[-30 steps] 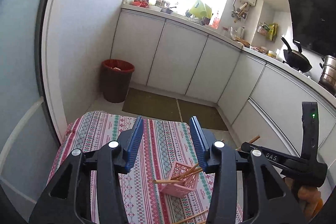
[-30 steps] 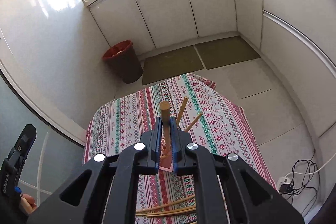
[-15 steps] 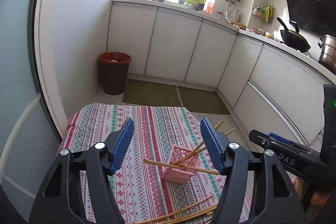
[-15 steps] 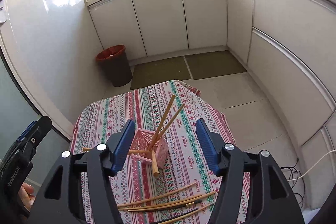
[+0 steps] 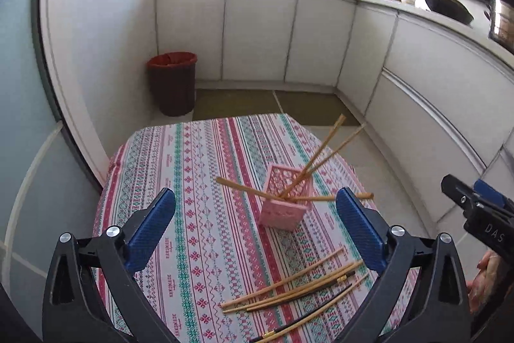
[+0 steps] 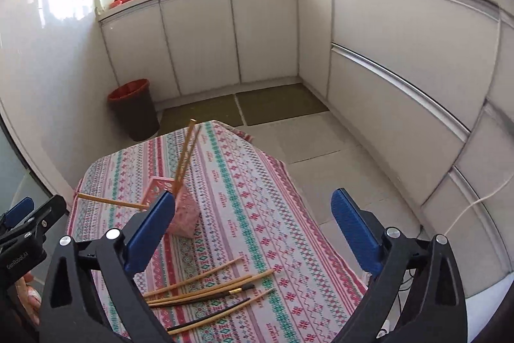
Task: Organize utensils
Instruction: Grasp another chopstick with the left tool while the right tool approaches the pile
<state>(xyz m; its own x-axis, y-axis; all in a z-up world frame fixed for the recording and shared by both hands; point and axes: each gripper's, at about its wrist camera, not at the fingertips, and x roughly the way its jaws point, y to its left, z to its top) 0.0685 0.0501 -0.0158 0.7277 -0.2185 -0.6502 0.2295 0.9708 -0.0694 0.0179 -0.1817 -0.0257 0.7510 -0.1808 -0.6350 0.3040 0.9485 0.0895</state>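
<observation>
A pink lattice holder (image 5: 286, 201) stands on the patterned tablecloth (image 5: 199, 182). Two wooden chopsticks (image 5: 324, 156) lean upright in it and one chopstick (image 5: 244, 188) lies across its rim. Several loose chopsticks (image 5: 295, 288), wooden and dark, lie on the cloth near me. My left gripper (image 5: 257, 227) is open and empty, above the cloth in front of the holder. My right gripper (image 6: 253, 227) is open and empty, to the right of the holder (image 6: 183, 211), above the loose chopsticks (image 6: 208, 291). Its tip shows at the right of the left wrist view (image 5: 475, 208).
A dark bin with a red liner (image 5: 173, 82) stands on the floor beyond the table. White kitchen cabinets (image 6: 263, 31) line the far and right walls. A white cable (image 6: 475, 208) lies on the floor at the right. The table's far edge (image 6: 244, 137) drops to tiled floor.
My right gripper let go of a wooden chopstick into the holder, opened wide and drew back to the right. My left gripper opened wider and pulled back, showing the loose chopsticks.
</observation>
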